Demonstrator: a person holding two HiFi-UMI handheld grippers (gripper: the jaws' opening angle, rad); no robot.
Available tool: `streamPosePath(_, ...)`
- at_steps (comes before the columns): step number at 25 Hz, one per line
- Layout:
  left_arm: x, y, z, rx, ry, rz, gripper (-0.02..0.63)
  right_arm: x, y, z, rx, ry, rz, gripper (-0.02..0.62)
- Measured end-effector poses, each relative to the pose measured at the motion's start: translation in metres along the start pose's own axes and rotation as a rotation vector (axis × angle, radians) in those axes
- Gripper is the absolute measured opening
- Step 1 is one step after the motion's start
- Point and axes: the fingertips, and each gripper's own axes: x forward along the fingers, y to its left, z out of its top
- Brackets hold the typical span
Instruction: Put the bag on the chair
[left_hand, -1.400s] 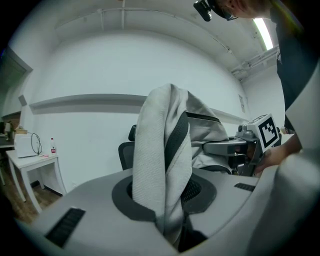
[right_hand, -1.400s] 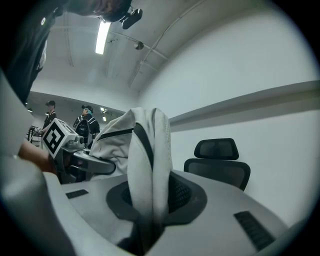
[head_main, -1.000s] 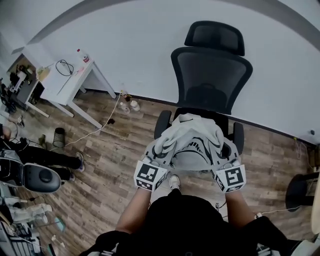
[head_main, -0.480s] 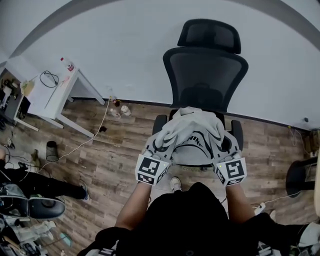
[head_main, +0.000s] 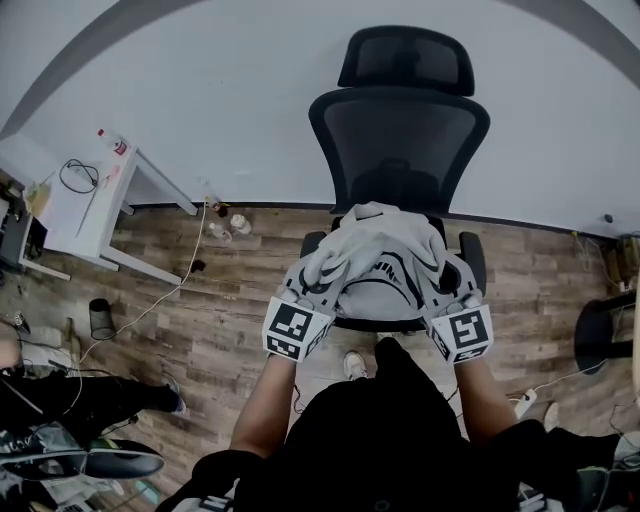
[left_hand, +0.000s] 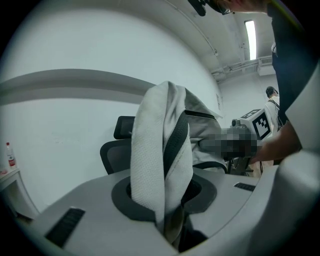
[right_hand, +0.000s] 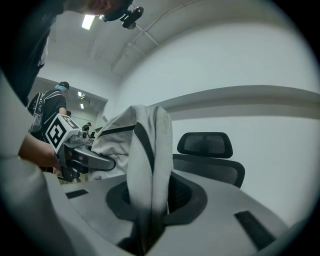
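1. we're clamping the left gripper (head_main: 305, 300) down on a folded white-and-black edge of the bag (head_main: 385, 262).
2. the right gripper (head_main: 448, 303) is pinching the bag's other side the same way, fabric squeezed between its jaws.
3. the bag is sitting low over the black chair (head_main: 400, 140), between both grippers. it might be resting on it, hard to tell from up here.

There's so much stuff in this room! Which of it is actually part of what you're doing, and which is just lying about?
Part of the job: the grey bag, its straps clamped in the left gripper and the right gripper; the black office chair.

Just lying about: the white table, the bottle on it, the floor cable, the small black bin.
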Motion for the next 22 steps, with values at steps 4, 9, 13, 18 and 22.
streamPosePath(4, 0.016, -0.002, -0.002, 0.008, 0.025, -0.022, 0.103, 0.006, -0.014, -0.009, 0.025, 0.010, -0.003, 0.078)
streamPosePath(9, 0.043, 0.005, -0.011, -0.016, 0.052, -0.020, 0.103, 0.023, -0.032, -0.024, 0.042, 0.043, -0.003, 0.080)
streamPosePath(13, 0.071, 0.011, -0.025, -0.030, 0.096, -0.027, 0.103, 0.040, -0.051, -0.043, 0.058, 0.084, 0.011, 0.080)
streamPosePath(18, 0.110, 0.018, -0.045, -0.028, 0.175, -0.044, 0.103, 0.061, -0.078, -0.072, 0.089, 0.132, 0.022, 0.081)
streamPosePath(22, 0.136, 0.018, -0.061, -0.042, 0.211, -0.053, 0.104, 0.071, -0.095, -0.100, 0.102, 0.161, 0.024, 0.083)
